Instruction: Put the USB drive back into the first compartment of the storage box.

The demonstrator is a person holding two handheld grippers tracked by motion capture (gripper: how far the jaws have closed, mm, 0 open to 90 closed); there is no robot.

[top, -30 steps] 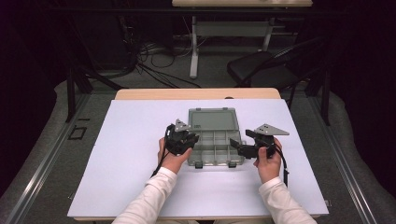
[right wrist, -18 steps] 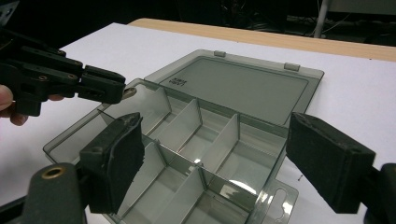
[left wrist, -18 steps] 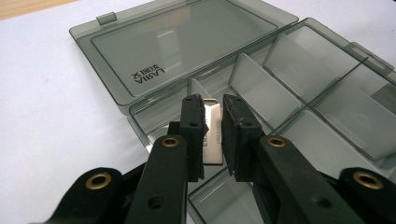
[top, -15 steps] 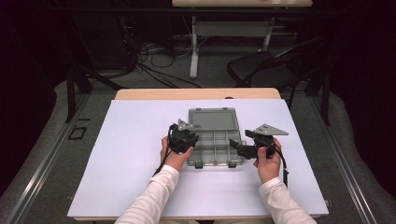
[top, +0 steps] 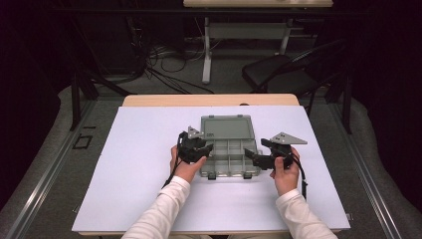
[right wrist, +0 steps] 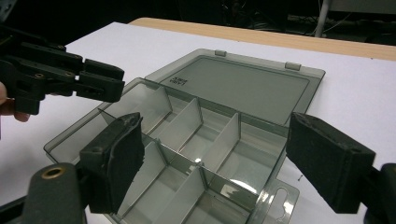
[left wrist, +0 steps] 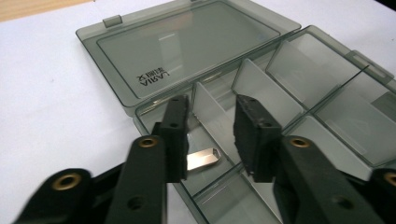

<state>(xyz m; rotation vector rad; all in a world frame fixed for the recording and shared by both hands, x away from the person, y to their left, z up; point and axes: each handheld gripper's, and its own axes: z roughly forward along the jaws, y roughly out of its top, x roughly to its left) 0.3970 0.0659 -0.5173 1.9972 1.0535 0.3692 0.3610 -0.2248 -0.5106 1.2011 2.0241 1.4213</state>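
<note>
One small metal piece [left wrist: 202, 158], looks like a silver USB stick, lies flat in the compartment right under our left gripper [left wrist: 212, 135], below and between its tips. Those jaws have just been opening and now stand apart with nothing pressed between the pads, so we read the drop-off into the organizer box [top: 228, 149] as done. Box lid [left wrist: 187, 46] lies folded flat on the table beyond the left gripper's tips, fully open. Our right gripper [right wrist: 212, 158] hangs at the box's opposite side, jaws wide apart, straddling the near-corner compartments without touching them as far as we can tell; nothing held. Other compartments ahead of both tools look empty. What's left, by our judgement: back the left gripper out of the compartment, then swing the lid over and latch it.
</note>
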